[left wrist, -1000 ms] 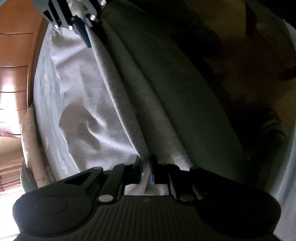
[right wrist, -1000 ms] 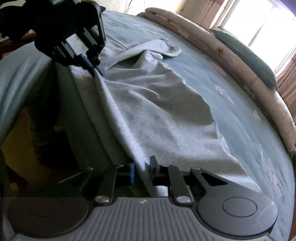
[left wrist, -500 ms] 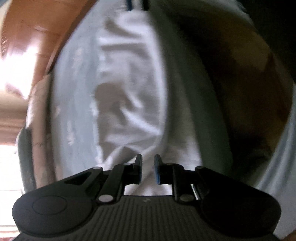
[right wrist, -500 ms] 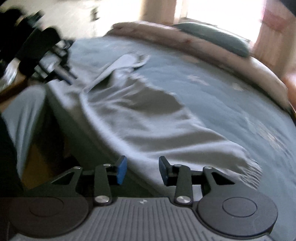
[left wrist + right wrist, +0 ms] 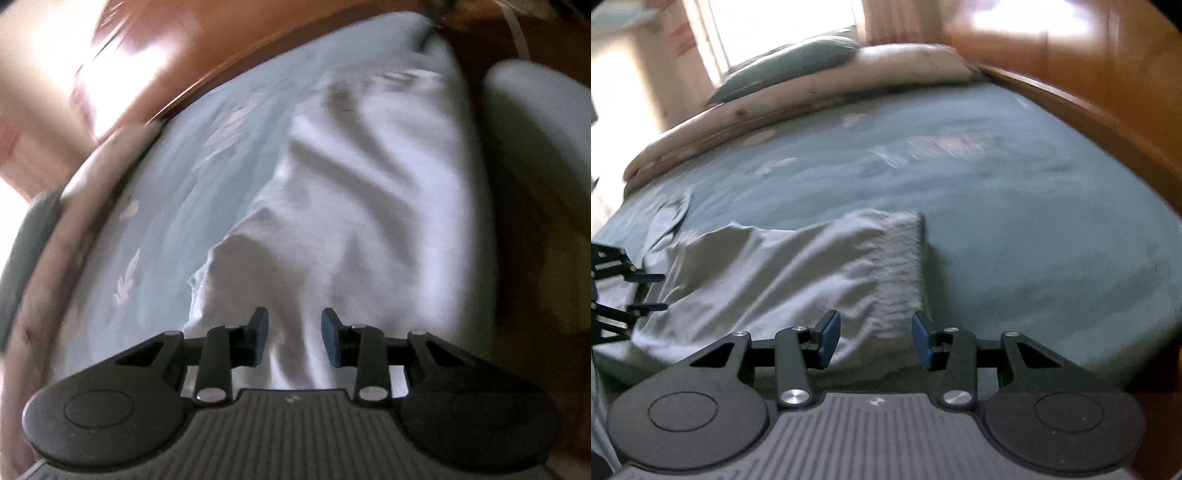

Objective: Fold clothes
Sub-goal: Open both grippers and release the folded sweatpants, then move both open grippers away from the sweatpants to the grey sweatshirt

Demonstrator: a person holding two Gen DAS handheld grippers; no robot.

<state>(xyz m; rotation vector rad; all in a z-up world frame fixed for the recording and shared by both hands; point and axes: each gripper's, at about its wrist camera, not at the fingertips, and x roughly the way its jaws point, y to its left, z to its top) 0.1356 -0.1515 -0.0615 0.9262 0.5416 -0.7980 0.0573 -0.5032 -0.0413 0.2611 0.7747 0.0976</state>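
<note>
A light grey garment (image 5: 783, 273) lies crumpled near the front edge of the blue bed (image 5: 997, 206), its ribbed hem (image 5: 901, 266) to the right. It also shows in the left wrist view (image 5: 369, 206). My right gripper (image 5: 873, 341) is open and empty just above the cloth near the hem. My left gripper (image 5: 293, 338) is open and empty over the other end of the garment; it also shows at the left edge of the right wrist view (image 5: 646, 291).
A rolled beige quilt (image 5: 812, 92) and a teal pillow (image 5: 786, 66) lie along the far side of the bed. A wooden bed frame (image 5: 1089, 110) runs along the right. The blue sheet (image 5: 166, 206) has pale leaf prints.
Both grippers have let go of the garment's edge and opened. The garment has dropped flat on the bed. Both cameras have swung to face across the bed.
</note>
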